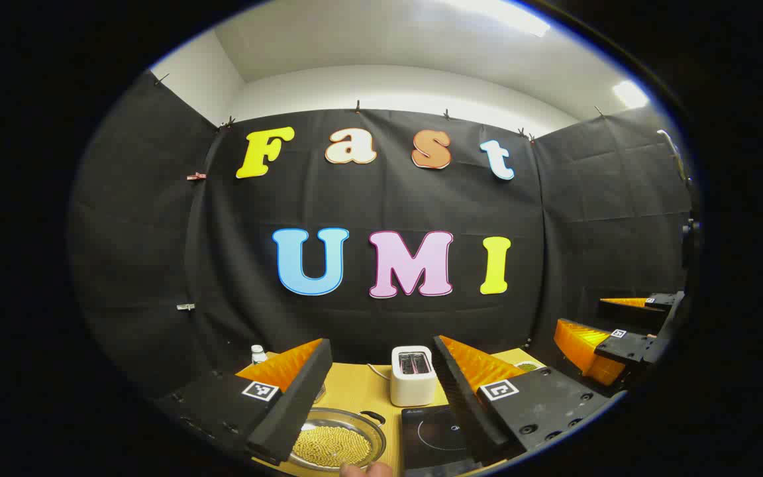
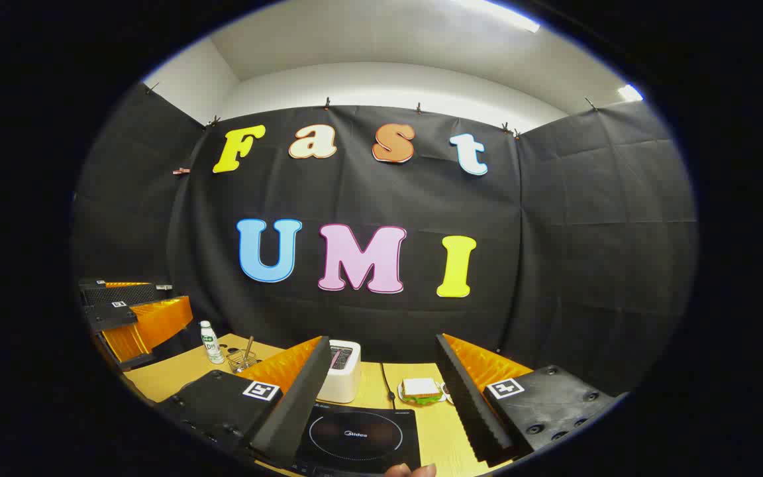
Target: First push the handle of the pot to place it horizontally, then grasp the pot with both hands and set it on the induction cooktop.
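Both grippers' jaws apart: left gripper [image 1: 381,397] frames pot [image 1: 338,438], right gripper [image 2: 381,397] frames induction cooktop [image 2: 358,437].

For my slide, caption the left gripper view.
Open left tool above pot of beans, induction cooktop and toaster ahead.

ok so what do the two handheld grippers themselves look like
Each gripper, left gripper and right gripper, has two long wedge-shaped fingers with ribbed inner faces, mounted on dark blocky bodies with visible screw holes. Each finger base carries a small square black-and-white marker tag.
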Action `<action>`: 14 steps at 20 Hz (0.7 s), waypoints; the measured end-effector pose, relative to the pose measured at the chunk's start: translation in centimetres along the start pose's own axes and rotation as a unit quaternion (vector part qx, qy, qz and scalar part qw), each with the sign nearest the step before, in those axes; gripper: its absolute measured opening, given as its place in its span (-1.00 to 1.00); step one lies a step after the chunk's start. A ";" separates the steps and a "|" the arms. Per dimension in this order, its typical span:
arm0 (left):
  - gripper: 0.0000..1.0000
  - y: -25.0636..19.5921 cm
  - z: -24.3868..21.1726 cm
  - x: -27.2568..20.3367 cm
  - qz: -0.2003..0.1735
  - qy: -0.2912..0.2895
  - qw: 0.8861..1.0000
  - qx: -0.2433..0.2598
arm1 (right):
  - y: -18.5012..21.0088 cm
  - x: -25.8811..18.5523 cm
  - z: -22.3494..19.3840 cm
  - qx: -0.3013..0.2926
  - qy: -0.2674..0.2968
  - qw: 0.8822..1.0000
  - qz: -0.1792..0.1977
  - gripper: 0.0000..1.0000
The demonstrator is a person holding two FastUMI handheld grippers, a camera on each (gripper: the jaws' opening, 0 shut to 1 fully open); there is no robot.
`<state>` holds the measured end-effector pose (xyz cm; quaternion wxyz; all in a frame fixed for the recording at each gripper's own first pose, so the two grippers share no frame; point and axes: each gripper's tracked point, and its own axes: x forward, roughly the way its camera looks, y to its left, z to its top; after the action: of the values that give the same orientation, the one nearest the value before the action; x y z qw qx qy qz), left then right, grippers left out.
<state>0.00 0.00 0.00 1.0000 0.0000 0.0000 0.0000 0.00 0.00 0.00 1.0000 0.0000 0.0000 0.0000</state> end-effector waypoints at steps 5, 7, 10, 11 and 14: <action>0.89 0.0 -0.2 0.3 0.000 0.005 1.000 -0.007 | 0.3 -0.1 -0.1 0.003 0.001 1.000 0.005 0.94; 0.89 0.0 -0.6 0.5 0.001 0.008 1.000 -0.015 | 0.1 0.0 -0.1 0.002 0.003 1.000 0.003 0.94; 0.89 0.2 -1.1 0.9 0.001 0.012 1.000 -0.022 | -0.2 0.2 -0.4 0.000 0.008 1.000 -0.003 0.94; 0.89 0.4 -1.1 1.2 0.001 0.014 1.000 -0.024 | -0.2 0.2 -0.6 0.000 0.012 1.000 -0.007 0.94; 0.89 0.9 -1.8 1.9 -0.001 0.018 0.999 -0.029 | -0.5 0.2 -0.6 -0.005 0.014 1.000 -0.015 0.94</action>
<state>1.90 0.94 -1.80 0.9994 -0.0288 0.0184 -0.0010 0.24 -0.47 -0.58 0.9998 -0.0046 0.0142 -0.0151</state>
